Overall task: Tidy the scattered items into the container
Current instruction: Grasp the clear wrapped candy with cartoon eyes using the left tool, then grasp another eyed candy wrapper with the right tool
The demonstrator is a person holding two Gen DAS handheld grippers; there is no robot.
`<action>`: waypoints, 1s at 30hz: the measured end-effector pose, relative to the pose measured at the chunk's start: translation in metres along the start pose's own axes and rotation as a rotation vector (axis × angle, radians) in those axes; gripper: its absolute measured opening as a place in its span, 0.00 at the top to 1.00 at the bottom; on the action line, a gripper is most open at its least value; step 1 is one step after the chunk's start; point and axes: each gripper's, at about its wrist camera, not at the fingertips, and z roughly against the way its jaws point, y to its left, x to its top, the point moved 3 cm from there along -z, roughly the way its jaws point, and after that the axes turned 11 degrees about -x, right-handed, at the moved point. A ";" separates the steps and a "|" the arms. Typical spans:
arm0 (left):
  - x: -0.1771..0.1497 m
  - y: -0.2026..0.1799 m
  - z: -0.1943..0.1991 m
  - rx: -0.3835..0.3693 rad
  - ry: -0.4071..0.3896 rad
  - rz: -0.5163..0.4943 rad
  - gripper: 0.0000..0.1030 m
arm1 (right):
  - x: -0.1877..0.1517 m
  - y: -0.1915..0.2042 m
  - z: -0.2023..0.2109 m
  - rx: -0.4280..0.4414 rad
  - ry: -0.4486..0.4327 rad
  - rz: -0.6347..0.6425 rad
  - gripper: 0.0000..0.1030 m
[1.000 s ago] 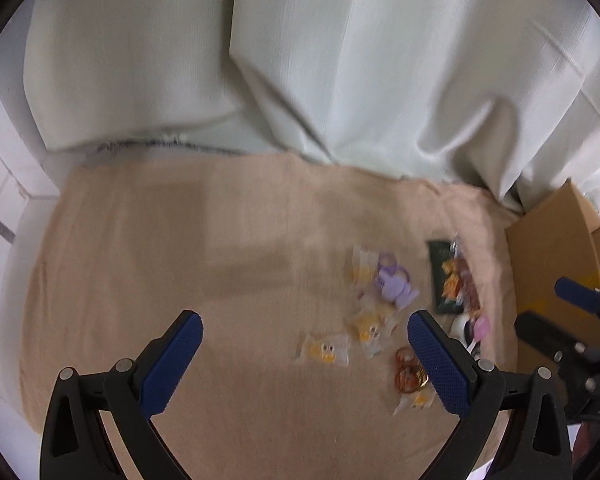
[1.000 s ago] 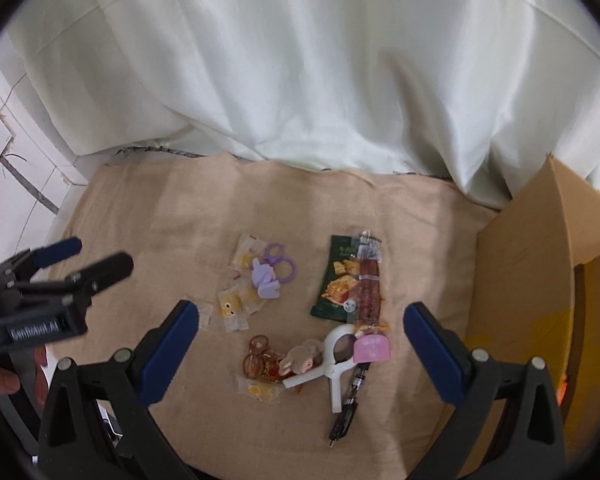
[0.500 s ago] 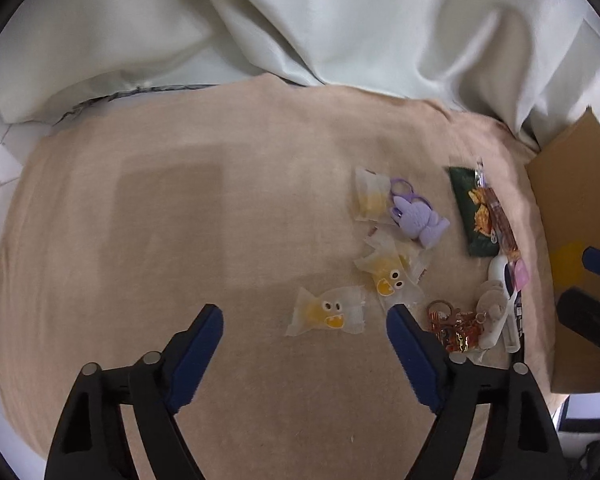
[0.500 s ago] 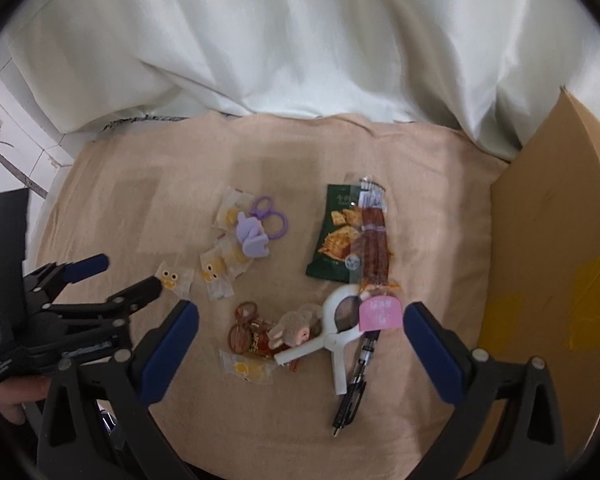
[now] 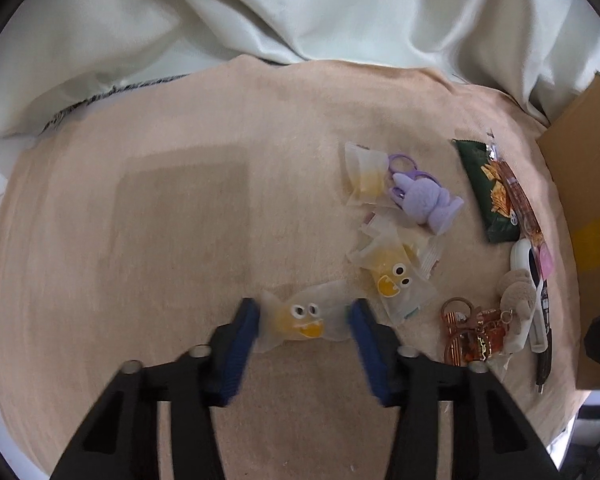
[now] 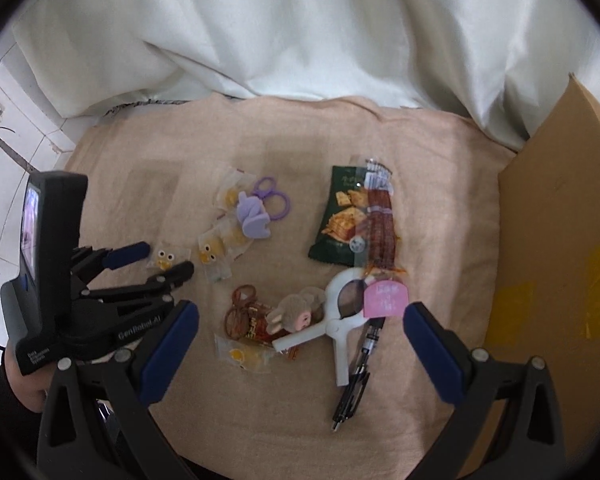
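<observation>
My left gripper straddles a clear candy packet with googly eyes; its blue fingers sit at the packet's two ends, partly closed, seemingly touching it. The packet lies on the beige cloth. From the right wrist view the left gripper flanks the same packet. My right gripper is open and empty above a pile: white clip, pink tag, pen, plush keychain. The cardboard box stands at the right.
Other scattered items: a second eyed candy packet, purple plush with rings, green snack bag, sausage stick, brown hair ties. White curtain hangs behind the cloth. White tiled floor lies left.
My left gripper has moved forward and down to the eyed candy packet and narrowed its fingers around it. My right gripper has stayed open, hovering over the pile.
</observation>
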 end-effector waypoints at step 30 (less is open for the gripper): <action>-0.019 0.035 0.034 -0.017 -0.046 0.091 0.67 | -0.043 0.063 -0.052 0.058 0.167 -0.008 0.40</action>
